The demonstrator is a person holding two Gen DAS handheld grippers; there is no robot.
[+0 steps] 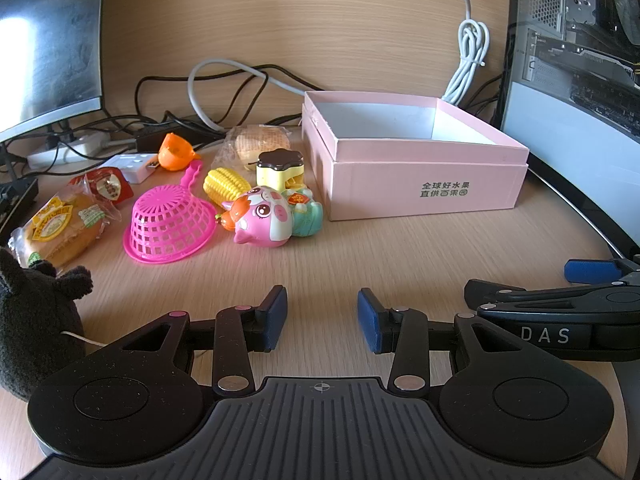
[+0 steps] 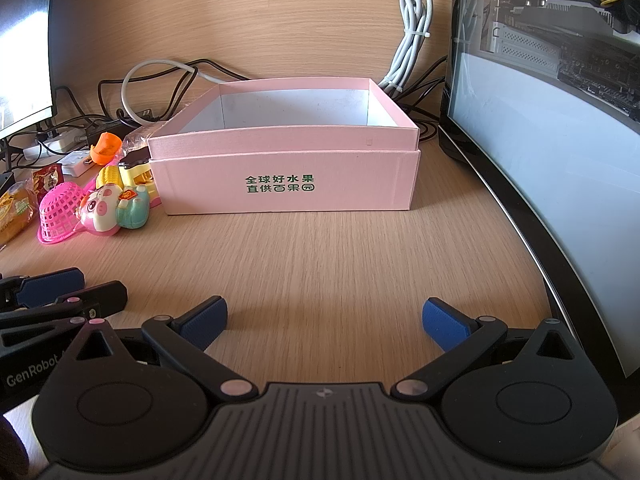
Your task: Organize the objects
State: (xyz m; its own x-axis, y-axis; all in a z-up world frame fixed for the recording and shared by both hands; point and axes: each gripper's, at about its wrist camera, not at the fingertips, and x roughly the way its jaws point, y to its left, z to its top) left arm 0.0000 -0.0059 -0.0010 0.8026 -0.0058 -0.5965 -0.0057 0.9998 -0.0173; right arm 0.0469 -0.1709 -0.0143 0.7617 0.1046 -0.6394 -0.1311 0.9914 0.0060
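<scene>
An open pink box (image 1: 424,184) stands on the wooden desk; its inside looks empty, and it also shows in the right wrist view (image 2: 288,184). Left of it lies a pile: a pink pig toy (image 1: 264,220), a pink basket strainer (image 1: 168,224), toy corn (image 1: 224,186), a yellow flower-lidded toy (image 1: 280,168), an orange cup (image 1: 174,152), wrapped bread (image 1: 60,228). My left gripper (image 1: 322,320) is open and empty, low over the desk in front of the pile. My right gripper (image 2: 324,320) is open wide and empty, facing the box.
A grey plush toy (image 1: 32,320) sits at the left edge beside my left gripper. A monitor (image 1: 48,40) and cables (image 1: 224,80) stand behind the pile. A computer case (image 2: 552,80) borders the desk on the right. A power strip (image 1: 68,152) lies at the back left.
</scene>
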